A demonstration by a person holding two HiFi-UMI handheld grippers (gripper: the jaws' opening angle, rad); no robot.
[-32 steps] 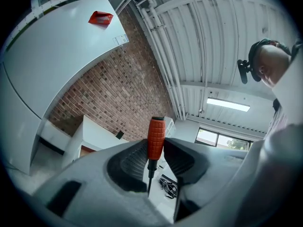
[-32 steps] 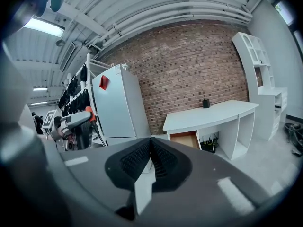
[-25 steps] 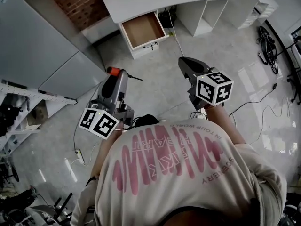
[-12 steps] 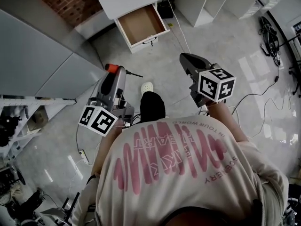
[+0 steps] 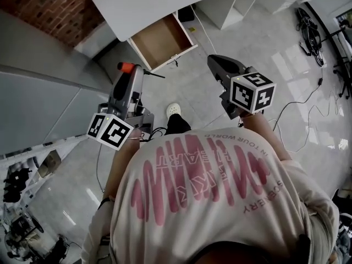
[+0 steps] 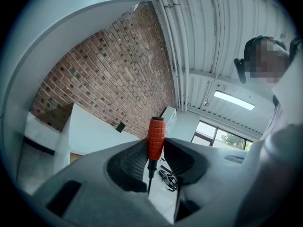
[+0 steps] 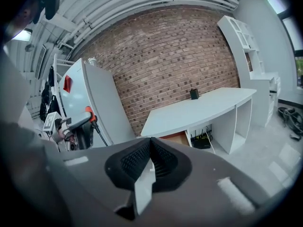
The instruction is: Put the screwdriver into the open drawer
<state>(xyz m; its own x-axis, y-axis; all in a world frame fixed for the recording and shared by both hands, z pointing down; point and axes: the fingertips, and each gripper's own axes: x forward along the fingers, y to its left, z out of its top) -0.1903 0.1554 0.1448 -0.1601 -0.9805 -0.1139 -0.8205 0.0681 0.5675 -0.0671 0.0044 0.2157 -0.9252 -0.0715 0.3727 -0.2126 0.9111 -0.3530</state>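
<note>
The drawer [image 5: 159, 37] stands pulled out from under the white worktop [image 5: 159, 1], and its brown bottom is bare. Its front edge with the small handle faces the person. Between the person and the drawer there is only grey floor [image 5: 206, 100], so the way is free. On the left side a grey cabinet [image 5: 44, 109] borders this path, and a brick wall [image 5: 49, 4] stands behind it. Cables [image 5: 308, 26] lie on the floor far to the right, well apart from the drawer.

The screwdriver [image 6: 155, 135] has an orange ribbed handle and a thin dark shaft. It is not in the drawer; it is in the air, near the drawer's front, gripped by the left hand-held gripper [image 5: 132, 73]. The pads press on the lower part of the handle, and the tool lies across the jaws. In the head view the handle sticks out to the left and the shaft to the right.

The left hand-held gripper points toward the drawer, about level. The right hand-held gripper [image 7: 150, 143] is clenched with nothing between its pads. It points a little downward, beside the left one and apart from it.
</note>
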